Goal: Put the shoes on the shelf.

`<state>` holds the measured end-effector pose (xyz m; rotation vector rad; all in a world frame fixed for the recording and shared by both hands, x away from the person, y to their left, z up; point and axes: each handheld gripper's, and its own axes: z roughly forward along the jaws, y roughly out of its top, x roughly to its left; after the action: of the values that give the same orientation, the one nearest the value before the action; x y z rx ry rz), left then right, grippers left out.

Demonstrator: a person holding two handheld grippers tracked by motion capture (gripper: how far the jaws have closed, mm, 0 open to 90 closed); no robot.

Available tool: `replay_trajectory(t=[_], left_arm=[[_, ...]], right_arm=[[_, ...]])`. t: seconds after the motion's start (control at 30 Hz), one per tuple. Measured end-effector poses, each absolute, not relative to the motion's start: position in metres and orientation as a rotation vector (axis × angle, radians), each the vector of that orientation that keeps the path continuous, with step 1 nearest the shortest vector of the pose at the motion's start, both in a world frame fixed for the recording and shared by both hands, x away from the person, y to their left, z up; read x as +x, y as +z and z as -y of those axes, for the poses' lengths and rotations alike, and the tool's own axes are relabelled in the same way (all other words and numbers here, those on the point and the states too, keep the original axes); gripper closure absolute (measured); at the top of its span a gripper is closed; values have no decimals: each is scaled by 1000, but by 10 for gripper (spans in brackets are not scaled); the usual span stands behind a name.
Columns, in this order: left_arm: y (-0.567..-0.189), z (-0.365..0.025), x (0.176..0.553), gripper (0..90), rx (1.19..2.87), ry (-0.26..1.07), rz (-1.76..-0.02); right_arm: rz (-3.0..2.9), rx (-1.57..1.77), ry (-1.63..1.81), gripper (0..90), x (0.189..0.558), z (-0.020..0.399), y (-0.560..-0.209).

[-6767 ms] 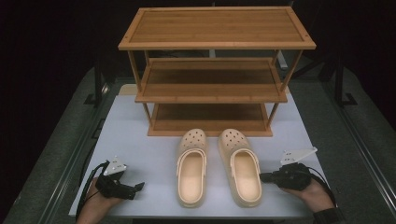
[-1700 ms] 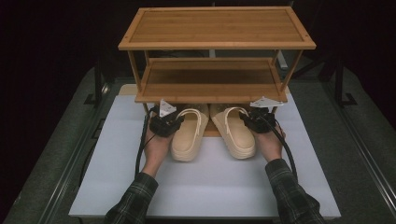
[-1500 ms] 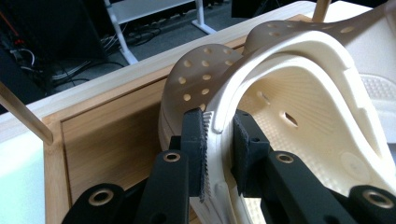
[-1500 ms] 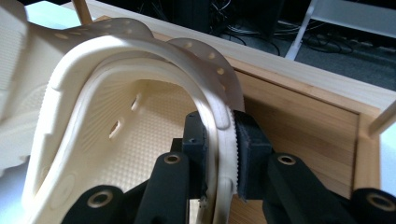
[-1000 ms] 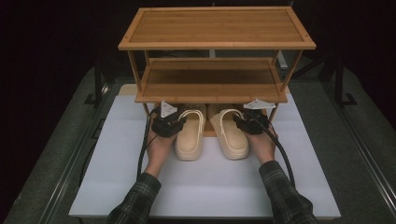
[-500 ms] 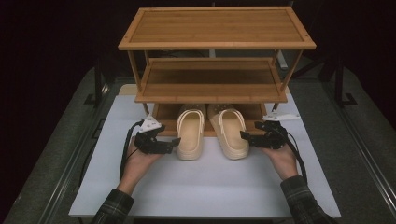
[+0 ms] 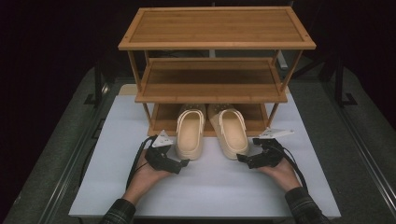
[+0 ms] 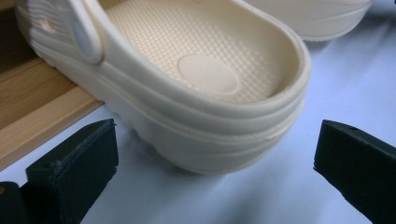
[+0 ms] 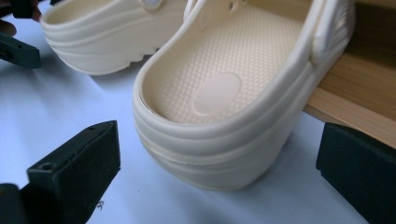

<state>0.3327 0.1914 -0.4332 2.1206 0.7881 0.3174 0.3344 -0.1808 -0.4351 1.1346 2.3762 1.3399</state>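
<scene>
Two clogs [image 7: 210, 133] half under rack [image 7: 212, 60]

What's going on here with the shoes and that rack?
A person holds a gripper in each hand at a pair of cream clogs. The left clog and right clog sit with toes on the wooden rack's bottom shelf, heels on the white table. The left gripper and right gripper have just been opening; nothing is between their jaws.
</scene>
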Motion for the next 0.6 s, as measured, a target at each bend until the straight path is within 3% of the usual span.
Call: replay_trajectory(t=[0.6], left_arm=[[-444,-173,350,13,2156,342,-798]], right_arm=[[-2382,1129,1263,10,350,156,-445]])
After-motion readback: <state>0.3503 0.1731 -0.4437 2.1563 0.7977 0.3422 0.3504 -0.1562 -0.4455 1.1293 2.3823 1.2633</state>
